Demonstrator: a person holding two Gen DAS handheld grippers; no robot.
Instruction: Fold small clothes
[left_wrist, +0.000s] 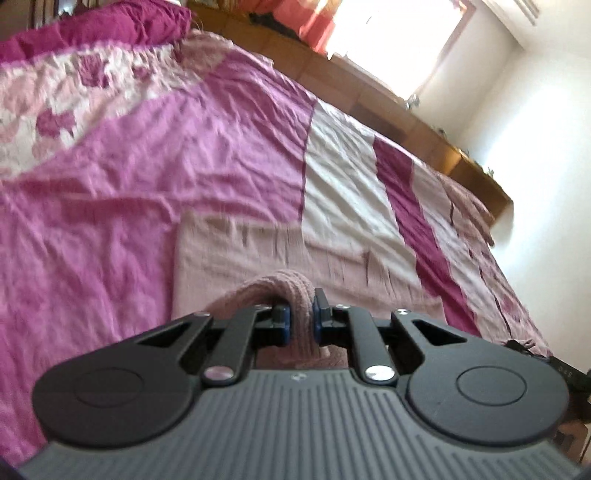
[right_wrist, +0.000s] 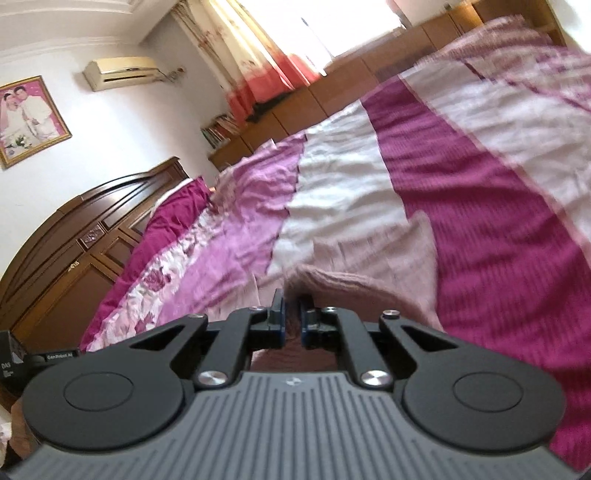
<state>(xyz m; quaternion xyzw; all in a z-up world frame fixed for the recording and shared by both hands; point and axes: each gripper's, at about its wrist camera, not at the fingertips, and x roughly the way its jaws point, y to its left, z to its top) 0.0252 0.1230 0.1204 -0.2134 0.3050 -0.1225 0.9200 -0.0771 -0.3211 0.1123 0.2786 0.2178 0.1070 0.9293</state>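
Both cams sit low, close over the bedspread (left_wrist: 229, 147), each looking forward and slightly down along its gripper. Left view faces the window wall; right faces the headboard (right_wrist: 92, 229). Shared: bedspread stripes, wooden cabinets (right_wrist: 332, 96).

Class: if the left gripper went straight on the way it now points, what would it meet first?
Probably the rest of the pink knitted garment it already grips, lying ahead on the bedspread; the left gripper points slightly downward, though depth is unclear.
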